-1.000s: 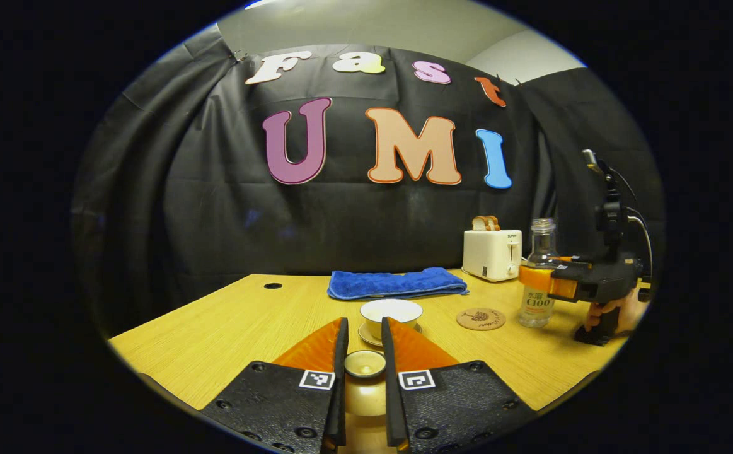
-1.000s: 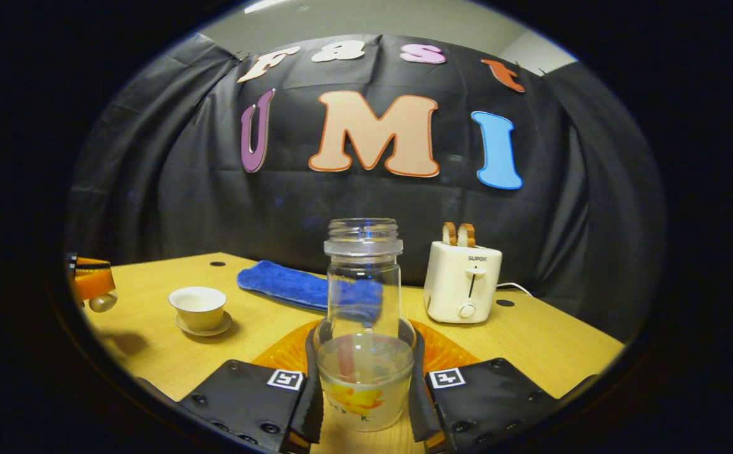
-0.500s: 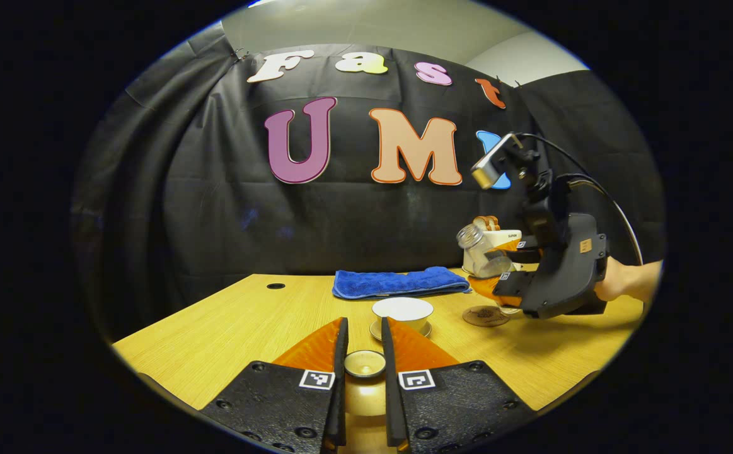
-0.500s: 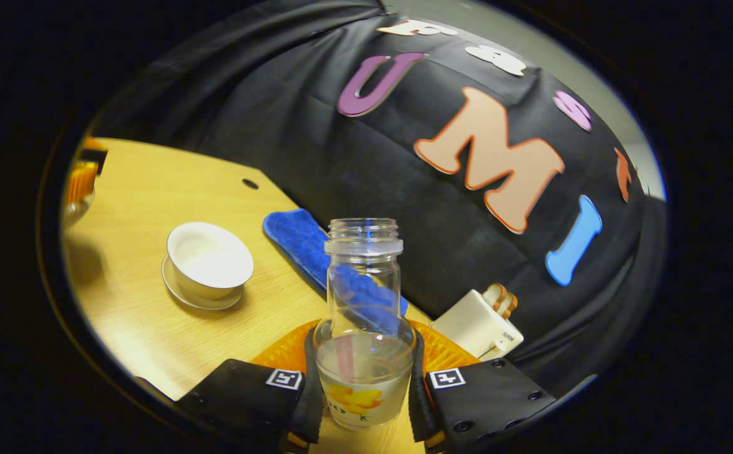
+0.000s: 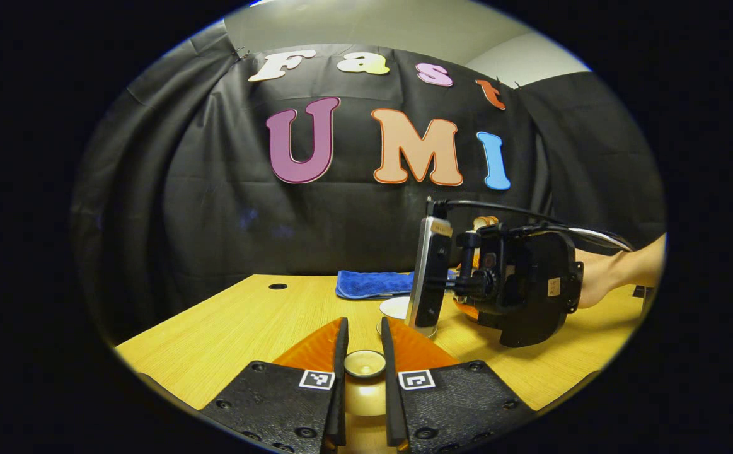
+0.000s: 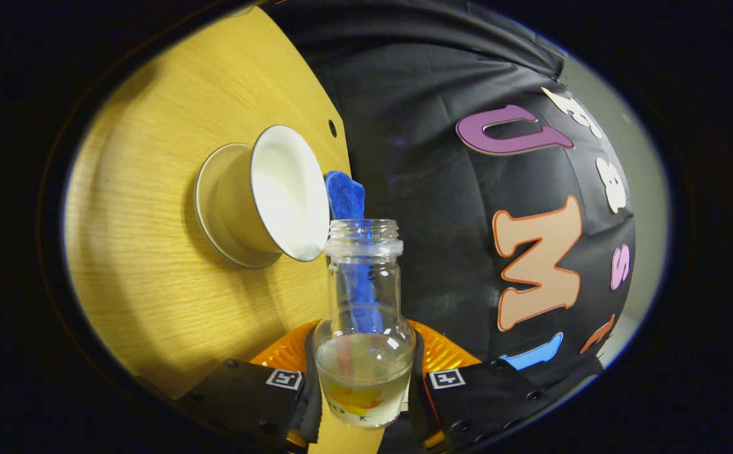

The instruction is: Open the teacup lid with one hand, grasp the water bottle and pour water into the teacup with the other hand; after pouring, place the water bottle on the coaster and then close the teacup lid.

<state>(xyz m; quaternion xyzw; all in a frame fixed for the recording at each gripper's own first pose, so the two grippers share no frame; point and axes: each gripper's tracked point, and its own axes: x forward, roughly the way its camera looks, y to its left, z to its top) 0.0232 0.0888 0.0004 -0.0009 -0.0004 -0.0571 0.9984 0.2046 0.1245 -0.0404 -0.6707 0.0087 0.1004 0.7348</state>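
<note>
1. Our right tongs (image 6: 364,384) are clamped on the lower body of the bottle (image 6: 363,328), one finger pressing each side, with the bottle rolled well over toward the cup (image 6: 265,195).
2. The bottle looks like clear glass, so we judge it stiff, smooth and breakable; the wide lower body gives a surer hold than the narrow neck.
3. A shallow pool of water sits in the bottle's bottom and has not reached the open mouth, which lies just beside the cup's rim.
4. The cup stands open on its saucer on the bench (image 6: 152,284); its white inside shows no water that we can make out.
5. Our left tongs (image 5: 363,353) are closed on the knob of the lid (image 5: 365,364), held off the cup, nearer us.
6. The lid seems small, light and chippable.
</note>
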